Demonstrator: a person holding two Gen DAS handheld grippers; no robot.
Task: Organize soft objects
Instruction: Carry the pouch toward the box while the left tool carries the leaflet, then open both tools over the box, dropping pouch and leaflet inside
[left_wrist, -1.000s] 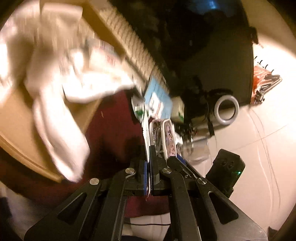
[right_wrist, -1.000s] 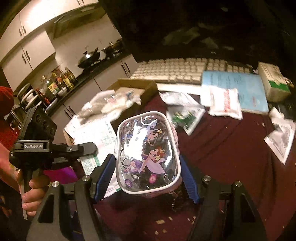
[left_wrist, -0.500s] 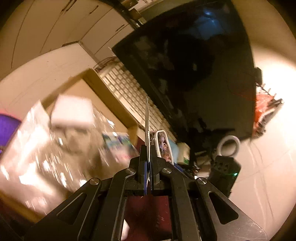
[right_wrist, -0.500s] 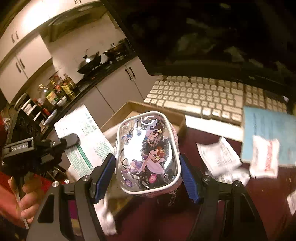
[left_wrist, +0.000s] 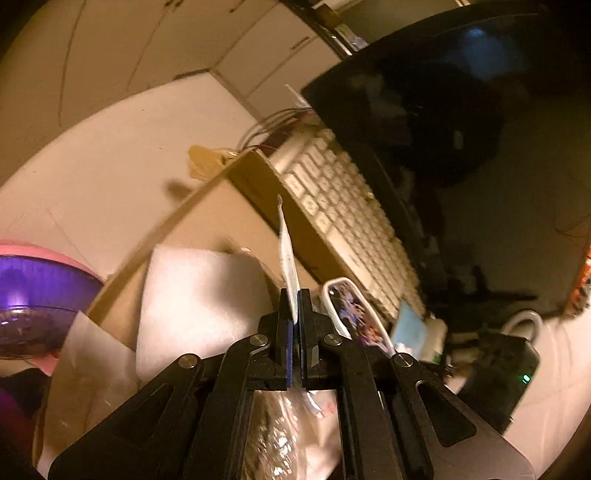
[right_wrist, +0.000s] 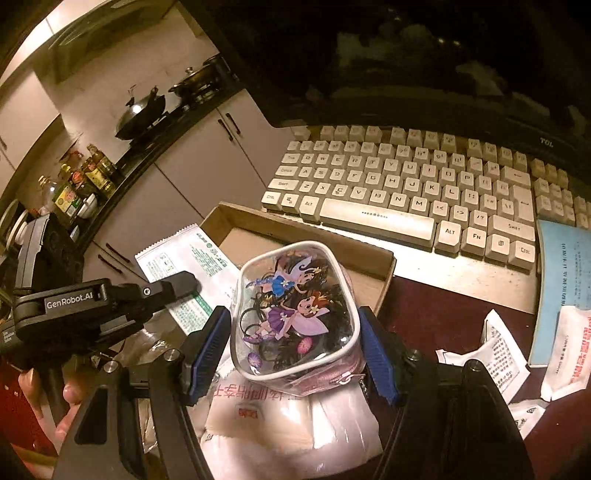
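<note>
Cardboard box (right_wrist: 373, 258) sat at table's left edge, just before keyboard (right_wrist: 406, 184); white padded packs (right_wrist: 295, 424) piled inside. Right gripper (right_wrist: 293, 350) clamped cartoon pouch (right_wrist: 295, 314) above box. Left gripper (left_wrist: 294, 314) pinched flat sachet (right_wrist: 192, 266) over box. Loose packets (right_wrist: 502, 362) lay on maroon tabletop (right_wrist: 443, 314). Kitchen counter (right_wrist: 147, 122) stood behind.

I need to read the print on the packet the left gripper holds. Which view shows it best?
The right wrist view: the green-printed packet lies face-on in the left gripper. The left wrist view shows the packet only edge-on between the closed fingers of the left gripper.
</note>
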